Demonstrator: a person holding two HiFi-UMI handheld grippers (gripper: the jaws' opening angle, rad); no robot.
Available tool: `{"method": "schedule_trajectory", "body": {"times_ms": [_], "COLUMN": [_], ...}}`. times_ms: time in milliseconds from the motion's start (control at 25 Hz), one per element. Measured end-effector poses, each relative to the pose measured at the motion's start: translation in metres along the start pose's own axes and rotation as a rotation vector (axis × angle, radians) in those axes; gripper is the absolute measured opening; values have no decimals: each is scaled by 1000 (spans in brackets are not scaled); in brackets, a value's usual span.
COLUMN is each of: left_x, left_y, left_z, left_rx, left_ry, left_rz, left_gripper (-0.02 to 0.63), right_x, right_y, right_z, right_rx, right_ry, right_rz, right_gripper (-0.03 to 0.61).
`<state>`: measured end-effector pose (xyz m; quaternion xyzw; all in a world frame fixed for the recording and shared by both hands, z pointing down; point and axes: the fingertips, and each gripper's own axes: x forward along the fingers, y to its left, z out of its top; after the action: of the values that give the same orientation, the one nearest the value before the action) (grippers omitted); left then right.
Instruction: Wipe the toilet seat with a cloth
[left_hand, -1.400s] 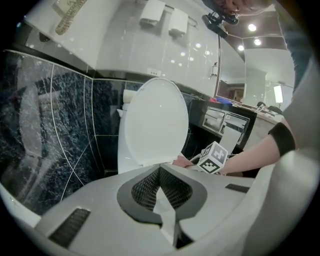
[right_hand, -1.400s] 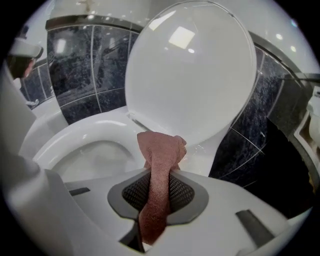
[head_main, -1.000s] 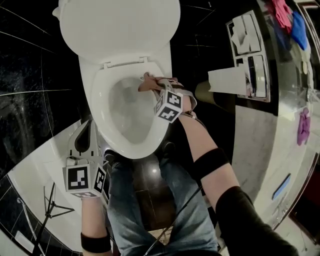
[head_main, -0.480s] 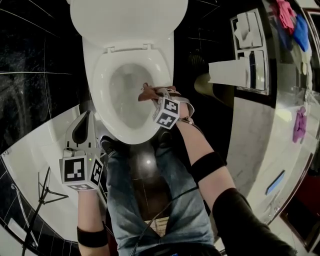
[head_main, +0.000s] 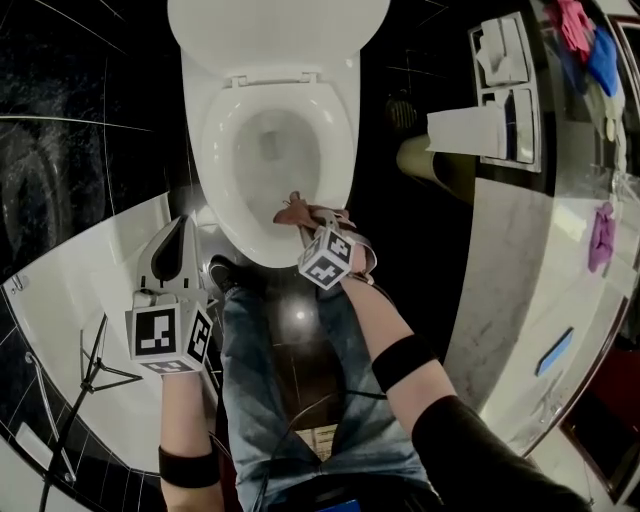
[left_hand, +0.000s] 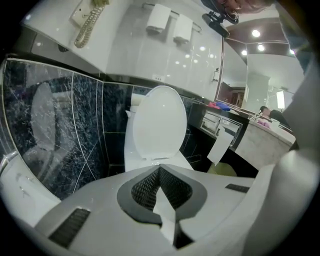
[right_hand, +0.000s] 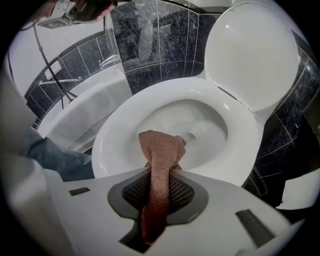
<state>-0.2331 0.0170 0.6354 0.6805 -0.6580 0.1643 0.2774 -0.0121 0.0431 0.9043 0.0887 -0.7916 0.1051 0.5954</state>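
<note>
1 white tub (head_main: 90, 300) on the left, 1 pale stone surface (head_main: 540, 260) on the right, dark tiled wall behind. Between them 1 toilet (head_main: 275, 140), w/ 1 lid (head_main: 275, 30) standing up and 1 seat (head_main: 213, 170) down on the bowl. Person's 2 legs in jeans (head_main: 250, 380) stand just in front of it.

2 tongs, each w/ 1 marker cube. Left tongs (left_hand: 160, 172) hang off to the toilet's left, over the tub edge and apart from the seat. Jaws are together, nothing in them. Right tongs (right_hand: 159, 177) point steeply down at the seat's front rim, jaws clamped on the cloth.

2 paper rolls (left_hand: 158, 17) on the wall above the toilet, side by side.

1 cloth (right_hand: 160, 150), brownish-pink: one end runs back through the right jaws. The bunched end lies on the seat's front rim, right of centre in head view, w/ its tip over the bowl's inner edge.
</note>
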Motion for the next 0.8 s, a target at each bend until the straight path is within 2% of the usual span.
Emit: {"method": "schedule_trajectory", "body": {"times_ms": [160, 400, 800], "left_x": [-15, -38, -51], "left_y": [7, 32, 61], "left_z": [0, -4, -15], "left_rx": [0, -8, -41], "left_ry": [3, 5, -12], "left_rz": [-1, 16, 45], "left_gripper": [3, 3, 3], "right_x": [1, -1, 8], "right_y": [45, 66, 83], "right_z": [9, 26, 55], "right_rx": [118, 257, 341], "right_ry": [-2, 4, -12], "right_rz": [-5, -49, -47], "right_gripper": [91, 86, 84]}}
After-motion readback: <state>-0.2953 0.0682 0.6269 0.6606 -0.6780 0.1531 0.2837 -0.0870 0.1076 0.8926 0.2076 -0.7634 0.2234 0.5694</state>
